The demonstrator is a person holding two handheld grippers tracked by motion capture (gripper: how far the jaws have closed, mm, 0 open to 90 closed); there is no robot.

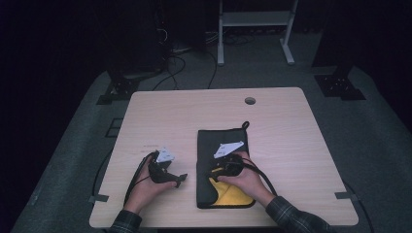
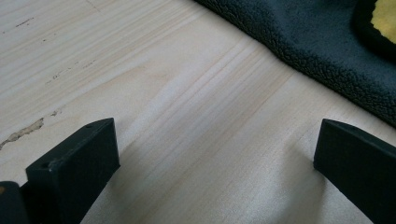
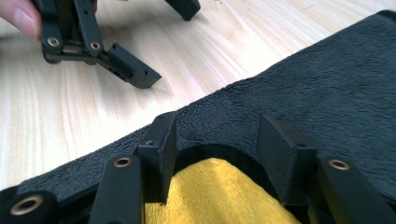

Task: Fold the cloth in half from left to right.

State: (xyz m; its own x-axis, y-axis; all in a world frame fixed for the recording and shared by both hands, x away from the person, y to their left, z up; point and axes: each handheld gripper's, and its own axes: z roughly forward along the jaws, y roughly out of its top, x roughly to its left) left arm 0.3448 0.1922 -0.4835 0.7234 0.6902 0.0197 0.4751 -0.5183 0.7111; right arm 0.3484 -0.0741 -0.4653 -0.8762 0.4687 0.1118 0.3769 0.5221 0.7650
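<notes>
A dark grey fleece cloth with a yellow inner side lies flat on the wooden table, right of centre near the front. My right gripper sits low over its front part. Its jaws stand partly apart over the dark curved rim and the yellow fabric, and the pads do not press on either. My left gripper rests to the left of the cloth, wide open over bare wood, with the cloth's edge just beyond it. The right gripper view shows this left gripper with nothing between its jaws.
A round cable hole lies near the table's far edge. Behind the table on the floor stand a white frame, dark stands and loose cables. Bare wood surrounds the cloth on all sides.
</notes>
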